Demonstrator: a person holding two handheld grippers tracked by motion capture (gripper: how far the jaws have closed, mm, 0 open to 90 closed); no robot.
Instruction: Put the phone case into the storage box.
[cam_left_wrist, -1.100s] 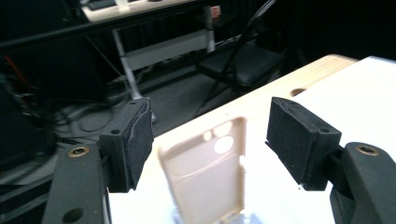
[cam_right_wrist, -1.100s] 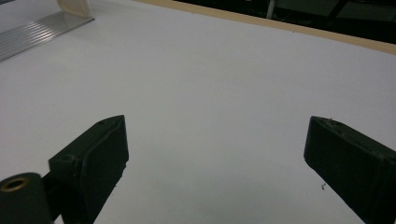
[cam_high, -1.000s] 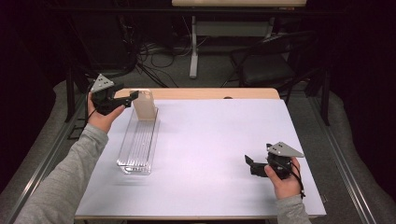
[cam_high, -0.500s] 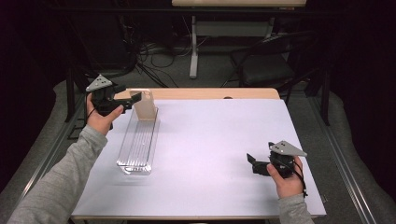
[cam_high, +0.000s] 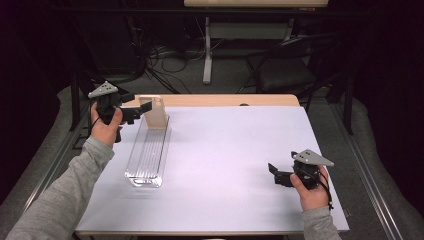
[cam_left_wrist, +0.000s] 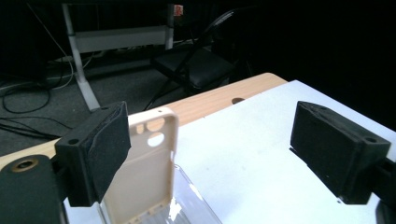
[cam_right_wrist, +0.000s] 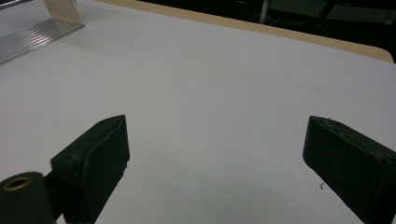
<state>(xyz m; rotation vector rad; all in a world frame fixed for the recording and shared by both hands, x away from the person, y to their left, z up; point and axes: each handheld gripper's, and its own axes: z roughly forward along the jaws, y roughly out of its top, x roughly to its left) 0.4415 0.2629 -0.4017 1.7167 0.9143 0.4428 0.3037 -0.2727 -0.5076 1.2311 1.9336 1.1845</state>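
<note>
A beige phone case (cam_high: 155, 113) stands upright at the far end of a clear ribbed tray (cam_high: 147, 157) on the left of the table. My left gripper (cam_high: 139, 111) hovers just left of the case, open, with nothing between its jaws. In the left gripper view the phone case (cam_left_wrist: 148, 172) shows right behind the left jaw, and the left gripper (cam_left_wrist: 215, 147) is spread wide. My right gripper (cam_high: 276, 175) rests low near the table's front right, open and empty. In the right gripper view the right gripper (cam_right_wrist: 217, 163) faces bare table, with the tray (cam_right_wrist: 32, 39) and case (cam_right_wrist: 63, 9) far off.
A white sheet (cam_high: 230, 145) covers the table, with a wooden strip (cam_high: 225, 100) along its far edge. A dark folding chair (cam_high: 285, 70) and a desk frame (cam_high: 207, 50) stand on the floor beyond the table.
My left gripper has drawn slightly back to the left from the phone case. My right gripper has drifted a little to the right. The case and tray stay put.
</note>
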